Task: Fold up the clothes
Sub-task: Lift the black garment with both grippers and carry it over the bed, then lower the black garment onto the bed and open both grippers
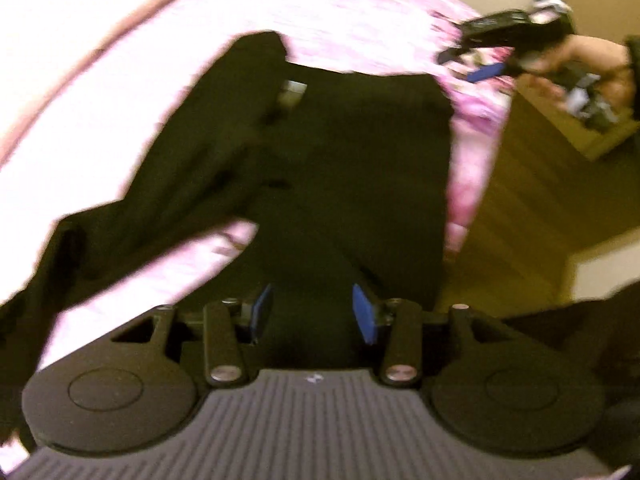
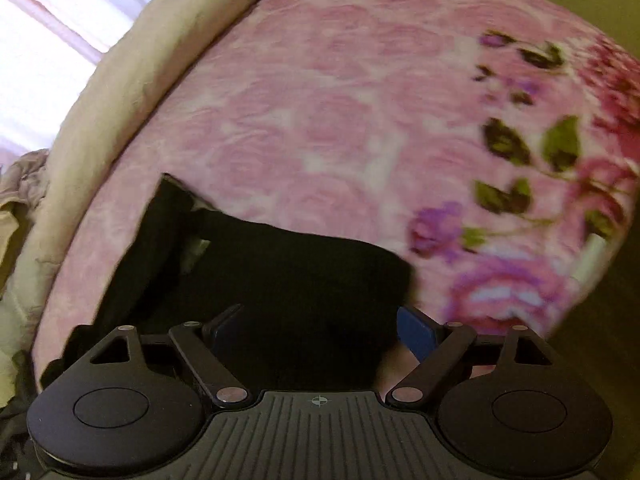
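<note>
Closest to my left lens is the ribbed grey housing and black linkage of the left gripper (image 1: 314, 312), its blue pads (image 1: 364, 312) standing wide apart with nothing pinched between them, only dark cloth below the gap. My right gripper (image 2: 320, 328) shows the same black arms and round pivot discs; its jaws are spread wide too, one blue pad (image 2: 416, 330) plainly visible, the other in shadow.

The black garment (image 1: 304, 152) lies flat on the bed, matte and soft, too dark for me to read its weave. From the left wrist view it forks into long limbs running toward the lower left, with a small pale label (image 1: 292, 94) near its far edge. In the right wrist view the same garment (image 2: 280, 280) has a fairly straight far edge and a raised corner at the left.

It rests on a plush pink blanket (image 2: 340, 120) embossed with roses, printed with purple and red blooms and green leaves toward the right. Much bare blanket lies beyond the garment's far edge. A pale cream quilt (image 2: 120, 92) banks along the left, with a bright curtained window behind it. From the left wrist I see the right gripper (image 1: 480, 64) held in a hand (image 1: 580, 60) off the bed's corner, above wooden flooring (image 1: 540, 200). Both views are motion-blurred.
</note>
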The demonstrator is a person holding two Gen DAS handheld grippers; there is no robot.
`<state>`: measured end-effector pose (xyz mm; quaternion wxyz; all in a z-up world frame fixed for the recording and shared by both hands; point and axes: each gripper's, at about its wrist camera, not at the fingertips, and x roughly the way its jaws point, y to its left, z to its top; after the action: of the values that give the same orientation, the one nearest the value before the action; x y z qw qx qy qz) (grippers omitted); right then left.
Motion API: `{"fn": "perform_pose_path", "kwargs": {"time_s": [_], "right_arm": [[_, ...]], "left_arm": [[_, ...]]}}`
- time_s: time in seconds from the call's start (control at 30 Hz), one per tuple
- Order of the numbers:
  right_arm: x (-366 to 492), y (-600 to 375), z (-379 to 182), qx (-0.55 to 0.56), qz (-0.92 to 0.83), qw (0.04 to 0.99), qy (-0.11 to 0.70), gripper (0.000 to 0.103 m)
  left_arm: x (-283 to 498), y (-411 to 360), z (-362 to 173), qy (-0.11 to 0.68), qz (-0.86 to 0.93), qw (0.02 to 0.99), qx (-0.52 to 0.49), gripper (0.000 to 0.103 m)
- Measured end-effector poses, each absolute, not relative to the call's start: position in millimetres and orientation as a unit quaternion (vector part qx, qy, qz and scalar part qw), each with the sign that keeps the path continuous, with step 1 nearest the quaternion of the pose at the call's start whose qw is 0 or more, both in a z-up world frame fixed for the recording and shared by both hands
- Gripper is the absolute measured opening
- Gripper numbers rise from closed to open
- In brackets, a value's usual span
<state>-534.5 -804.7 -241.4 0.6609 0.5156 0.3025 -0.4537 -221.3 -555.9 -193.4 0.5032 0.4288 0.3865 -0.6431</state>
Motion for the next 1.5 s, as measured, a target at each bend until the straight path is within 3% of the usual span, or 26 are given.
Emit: {"fn": "perform_pose_path", "kwargs": {"time_s": [0.3,0.53,0.73,1.0,1.2,1.27,1.3,1.37,1.4,1.43,1.47,1.5], "right_arm": [[-434,-845,-212,0.421,-0.377,0.75,0.344,0.085],[-367,-908,-242,0.359,-0.286,0.79,0.407,0.085],[-334,-973,-315,0.335,-0.183,0.793,0.475,0.085],[-423,-967,-368,0.391,-0.137,0.769,0.487,0.085],[-488,-923,-372,0.409,-0.171,0.759,0.477,0.084],[-510,-909,-373,0.415,-0.182,0.756,0.474,0.084],[-517,-903,-374,0.421,-0.19,0.753,0.47,0.082],[-525,-898,-375,0.442,-0.211,0.743,0.457,0.049],[-529,-898,-375,0.458,-0.221,0.736,0.447,0.042],[-532,-898,-375,0.474,-0.232,0.728,0.438,0.019],[-535,-897,-371,0.479,-0.239,0.727,0.43,0.011],[-536,-896,-363,0.475,-0.244,0.731,0.425,0.009]], "left_arm": [[-144,-626,-216,0.344,-0.644,0.548,0.408,0.042],[-127,-700,-249,0.333,-0.652,0.542,0.413,0.042],[-126,-782,-299,0.337,-0.658,0.524,0.423,0.042],[-118,-889,-349,0.406,-0.688,0.469,0.376,0.045],[-133,-941,-387,0.431,-0.682,0.407,0.427,0.046],[-143,-942,-383,0.414,-0.686,0.395,0.449,0.027],[-147,-941,-381,0.412,-0.687,0.388,0.456,0.021],[-157,-937,-370,0.389,-0.694,0.377,0.474,0.007],[-164,-935,-361,0.372,-0.7,0.374,0.482,0.006],[-171,-933,-350,0.355,-0.708,0.371,0.485,0.006],[-176,-932,-339,0.343,-0.716,0.371,0.482,0.006],[-182,-935,-325,0.331,-0.726,0.371,0.475,0.006]]}}
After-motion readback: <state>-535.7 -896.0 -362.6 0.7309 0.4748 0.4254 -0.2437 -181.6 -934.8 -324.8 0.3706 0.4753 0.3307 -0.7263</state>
